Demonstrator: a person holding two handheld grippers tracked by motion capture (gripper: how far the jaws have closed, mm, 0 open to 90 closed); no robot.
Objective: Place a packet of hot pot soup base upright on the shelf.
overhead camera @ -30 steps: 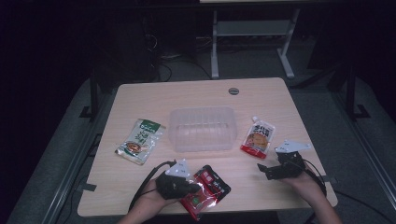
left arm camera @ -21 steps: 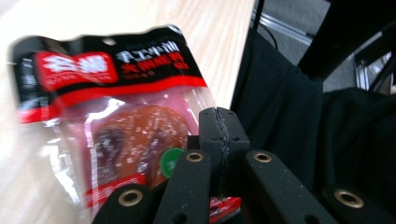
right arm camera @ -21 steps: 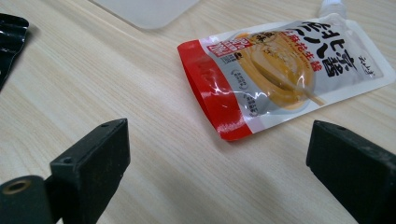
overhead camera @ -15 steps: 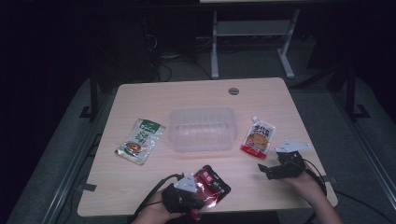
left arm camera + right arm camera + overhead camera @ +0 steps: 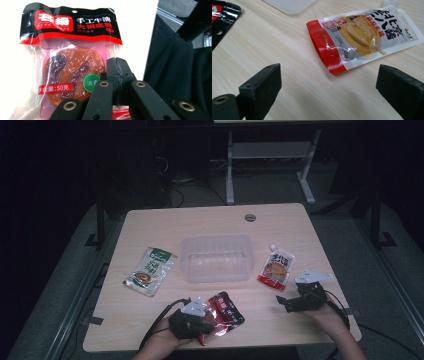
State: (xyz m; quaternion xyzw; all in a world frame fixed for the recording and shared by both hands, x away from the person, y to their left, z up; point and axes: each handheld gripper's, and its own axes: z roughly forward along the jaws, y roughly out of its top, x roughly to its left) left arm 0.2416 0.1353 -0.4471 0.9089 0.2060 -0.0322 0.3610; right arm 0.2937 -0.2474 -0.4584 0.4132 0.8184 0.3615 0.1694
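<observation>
Bare tabletop (image 5: 165,227) behind clear tub (image 5: 217,258), btwn pouches.

Black left gripper (image 5: 200,322), 2 brass-ringed links, grey plate, seemingly black cable.

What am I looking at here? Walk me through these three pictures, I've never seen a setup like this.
No machine works here: a person sits at a wooden table with a hand-held gripper in each hand, each ending in two black fingers.

The high view comes from a camera above the table. The other two come from cameras riding on the grippers, looking along their fingers.

On the table lie a clear plastic tub, a green packet to its left and a red and white sauce pouch to its right.

The left gripper is shut on the black and red packet; its fingers pinch the packet's lower edge. The right gripper is open and holds nothing; its fingers stand wide apart just short of the sauce pouch.
</observation>
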